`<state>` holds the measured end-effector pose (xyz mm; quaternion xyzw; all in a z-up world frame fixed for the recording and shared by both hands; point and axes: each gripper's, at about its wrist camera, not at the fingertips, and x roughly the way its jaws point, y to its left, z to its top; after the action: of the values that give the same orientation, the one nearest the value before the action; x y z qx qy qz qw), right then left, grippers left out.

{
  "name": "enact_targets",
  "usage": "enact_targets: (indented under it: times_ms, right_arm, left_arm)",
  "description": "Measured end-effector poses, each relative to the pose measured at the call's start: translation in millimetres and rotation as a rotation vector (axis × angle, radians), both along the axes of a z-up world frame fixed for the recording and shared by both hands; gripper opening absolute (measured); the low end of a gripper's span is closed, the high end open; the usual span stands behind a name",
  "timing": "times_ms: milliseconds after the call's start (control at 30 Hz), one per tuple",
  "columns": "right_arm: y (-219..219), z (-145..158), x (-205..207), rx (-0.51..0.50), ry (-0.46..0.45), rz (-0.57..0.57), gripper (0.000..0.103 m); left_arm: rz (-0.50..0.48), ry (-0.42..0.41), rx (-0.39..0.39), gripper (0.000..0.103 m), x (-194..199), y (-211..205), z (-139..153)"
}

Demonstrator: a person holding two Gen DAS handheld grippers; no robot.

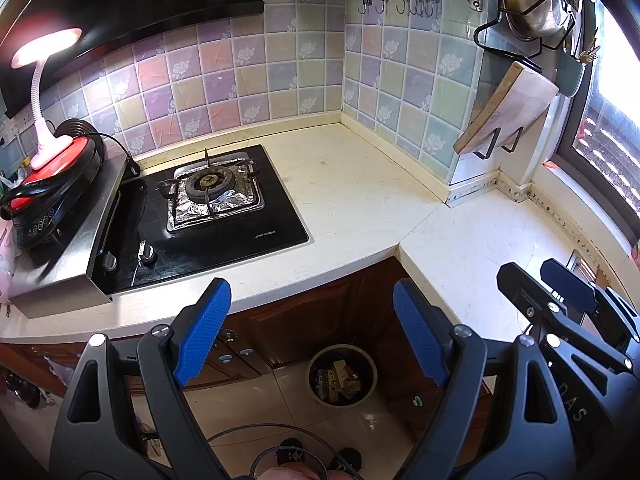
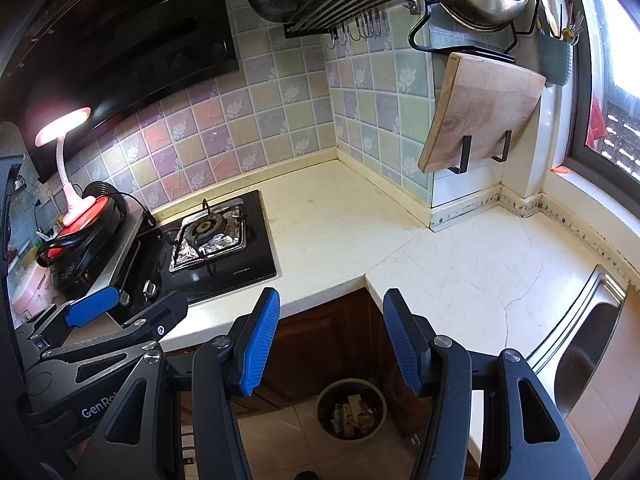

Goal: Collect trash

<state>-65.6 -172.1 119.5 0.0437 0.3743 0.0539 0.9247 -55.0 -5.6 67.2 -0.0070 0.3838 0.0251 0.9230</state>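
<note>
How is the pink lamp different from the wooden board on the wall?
The pink lamp stands upright on a red and black cooker; the wooden board hangs tilted in black wall hooks, off the counter. The lamp is lit and glowing; the board is plain and dull. The lamp has a thin bent neck; the board is a wide flat slab. Neither claw touches either one.
</note>
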Motion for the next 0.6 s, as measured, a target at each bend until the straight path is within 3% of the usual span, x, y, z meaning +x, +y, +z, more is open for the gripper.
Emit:
enact_targets:
  times_ms: [600]
  right_arm:
    - [-5.4,-1.6,1.8,0.001,0.002,0.007,0.055]
  left_arm:
    - [0.002,0.004,-0.002,0.082,-2.5,-1.9,-3.3]
